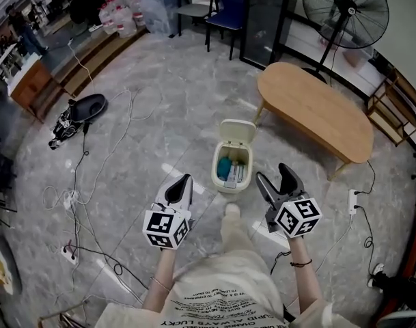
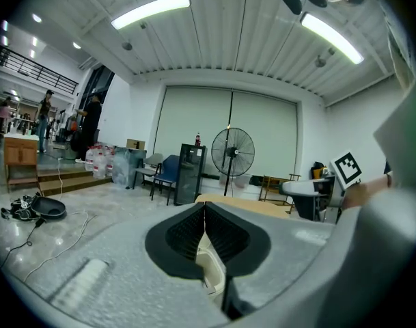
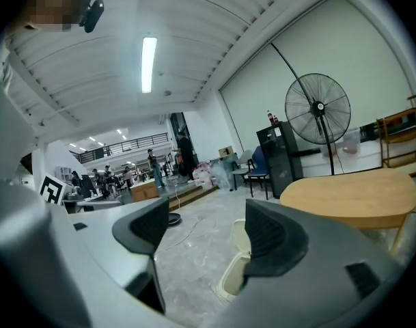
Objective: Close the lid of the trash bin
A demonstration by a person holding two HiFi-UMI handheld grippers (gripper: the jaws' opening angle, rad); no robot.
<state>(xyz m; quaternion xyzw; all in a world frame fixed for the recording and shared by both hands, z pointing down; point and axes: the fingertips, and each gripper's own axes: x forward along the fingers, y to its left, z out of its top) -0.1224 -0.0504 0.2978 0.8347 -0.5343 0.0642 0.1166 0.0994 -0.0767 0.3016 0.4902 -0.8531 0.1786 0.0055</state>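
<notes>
Trash bin ahead on the floor, lid standing up. It looks like light, stiff plastic (hinged, I'd guess), so I'd push its top edge. Left tool pressed together, right tool spread, both empty.

The trash bin looks like smooth cream plastic, the table matt wood, the floor glossy marbled stone.

text: "LUCKY" — printed on the person's shirt, upside down | other lines: too blurred to read
</notes>
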